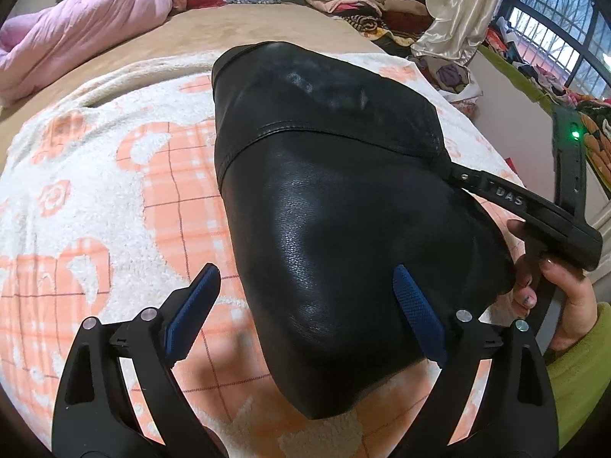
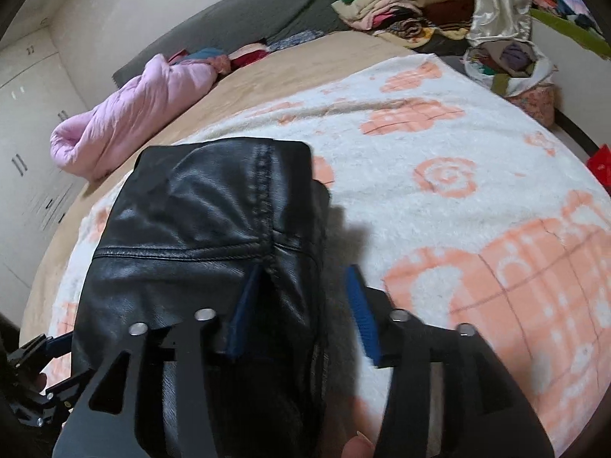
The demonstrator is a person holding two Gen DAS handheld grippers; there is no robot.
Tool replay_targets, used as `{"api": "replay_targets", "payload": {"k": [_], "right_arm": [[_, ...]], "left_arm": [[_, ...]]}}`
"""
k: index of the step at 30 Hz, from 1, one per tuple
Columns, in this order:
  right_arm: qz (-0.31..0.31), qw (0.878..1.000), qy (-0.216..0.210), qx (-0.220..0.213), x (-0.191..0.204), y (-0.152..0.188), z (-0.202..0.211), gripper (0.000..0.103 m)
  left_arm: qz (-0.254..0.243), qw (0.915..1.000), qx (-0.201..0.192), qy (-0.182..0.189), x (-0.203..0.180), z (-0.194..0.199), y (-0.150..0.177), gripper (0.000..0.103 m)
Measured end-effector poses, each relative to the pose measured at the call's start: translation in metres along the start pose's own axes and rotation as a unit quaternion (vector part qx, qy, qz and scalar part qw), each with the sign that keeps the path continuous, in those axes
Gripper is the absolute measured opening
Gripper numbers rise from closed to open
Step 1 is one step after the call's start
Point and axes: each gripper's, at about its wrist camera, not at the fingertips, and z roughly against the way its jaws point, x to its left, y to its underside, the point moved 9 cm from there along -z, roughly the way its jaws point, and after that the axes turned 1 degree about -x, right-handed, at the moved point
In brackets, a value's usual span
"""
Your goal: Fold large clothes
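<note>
A folded black leather garment (image 1: 343, 198) lies on a white blanket with orange patterns (image 1: 95, 191). My left gripper (image 1: 305, 297) stands open over the garment's near end, its right pad above the leather and its left pad above the blanket. In the right wrist view the same garment (image 2: 183, 229) fills the lower left. My right gripper (image 2: 303, 305) is open and straddles the garment's right edge: the left pad is over the leather and the right pad stands clear over the blanket (image 2: 458, 160). A hand (image 1: 565, 286) holds the right tool beside the garment.
A pink quilt (image 2: 133, 114) lies bunched at the bed's far left on a tan sheet (image 2: 305, 57). Piles of clothes (image 2: 401, 7) sit at the far end, with a full bag (image 2: 511, 65) beside them. Cupboards (image 2: 30, 133) stand on the left and a window (image 1: 565, 30) on the right.
</note>
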Motion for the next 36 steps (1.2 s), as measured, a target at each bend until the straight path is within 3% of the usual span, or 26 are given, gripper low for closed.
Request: {"api": "replay_targets", "payload": {"k": [2,4,8,13,25,36], "right_arm": [[-0.011,1.0,-0.003,-0.001,-0.003,0.002,0.005,0.058],[-0.026,1.0,0.0,0.001,-0.008,0.004,0.011,0.072],[-0.042,0.999,-0.001,-0.017,-0.012,0.005,0.032,0.079],[-0.048,0.997,-0.006,-0.063,-0.01,0.005,0.072,0.097],[0.043,0.99,-0.003,-0.131,0.045,0.038,0.15,0.099],[0.064,0.99,0.003,-0.125,0.064,0.08,0.182,0.099]], "left_arm": [[0.001,1.0,-0.001,-0.002,0.001,0.002,0.001,0.085],[0.002,1.0,-0.001,-0.001,0.001,0.004,0.001,0.085],[0.0,1.0,-0.006,-0.002,0.001,0.012,0.005,0.085],[-0.003,0.9998,-0.022,-0.001,0.0,0.027,0.007,0.093],[-0.006,0.9974,-0.071,0.009,-0.003,0.073,0.029,0.094],[-0.014,0.9963,-0.083,0.018,-0.005,0.104,0.049,0.094]]}}
